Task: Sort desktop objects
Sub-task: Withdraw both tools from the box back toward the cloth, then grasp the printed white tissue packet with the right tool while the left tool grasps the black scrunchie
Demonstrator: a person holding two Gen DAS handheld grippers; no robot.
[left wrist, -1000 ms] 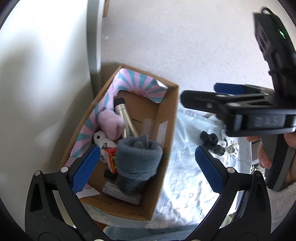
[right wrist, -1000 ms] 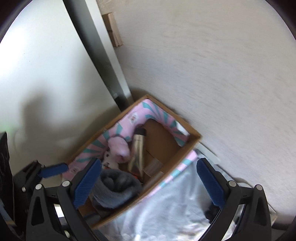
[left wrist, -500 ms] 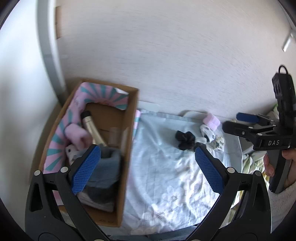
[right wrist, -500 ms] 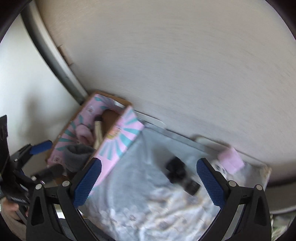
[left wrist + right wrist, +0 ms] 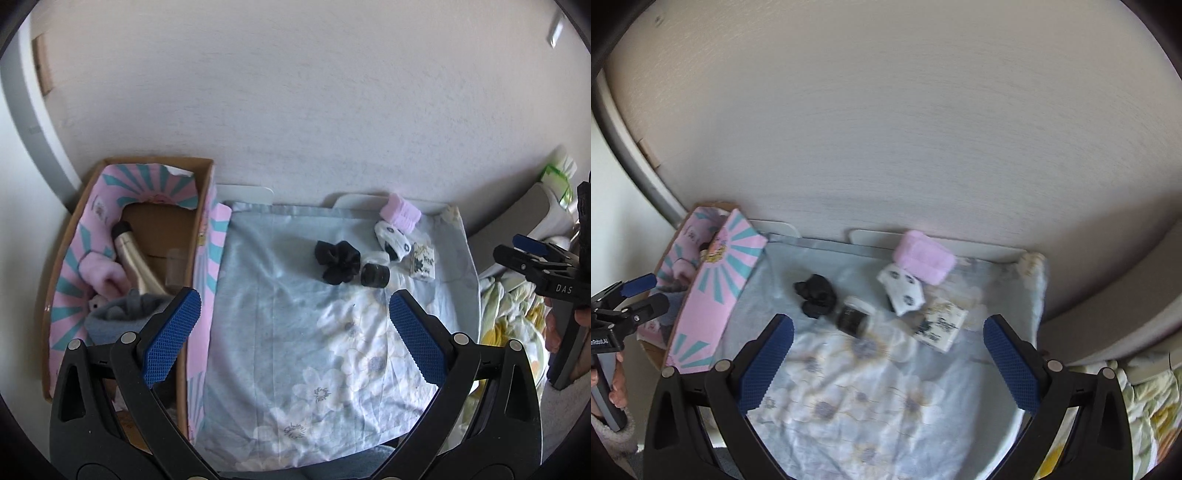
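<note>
Pale blue floral cloth [image 5: 295, 332] over the desk, five loose bits bunched at approx 1 o'clock in left wrist view: black scrunchie [image 5: 337, 261], small black jar [image 5: 375, 275] touching it, white spotted sock [image 5: 392, 240], pink fuzzy roll [image 5: 400, 212] at the wall edge, printed white box [image 5: 424, 264] just beside the sock. Cardboard box [image 5: 201, 221] w/ pink-teal striped liner at 9–10 o'clock, holding a silver bottle [image 5: 135, 264], pink plush [image 5: 101, 275], grey rolled cloth [image 5: 122, 314]. Left gripper [image 5: 295, 328] w/ jaws wide, nothing between the blue pads, hanging over bare cloth near the box wall. Right gripper [image 5: 888, 354] likewise wide and empty, above the cluster: jar [image 5: 852, 317] and scrunchie [image 5: 816, 293] at 11–12 o'clock just ahead of the jaws, printed box [image 5: 940, 325] at 1 o'clock, sock [image 5: 903, 290] and pink roll [image 5: 925, 256] beyond. Step, prob.: between picks, choosing the next item; sorting looks partly done, given some things boxed and five out. Next move prob. calls for dropping the right gripper over one item, jar or scrunchie being nearest, lining jaws either side, closing, then carrying to 9 o'clock into the box. Jar touching scrunchie, so a sloppy approach likely to nudge or snag both; scrunchie soft, should squash in the grip.
</note>
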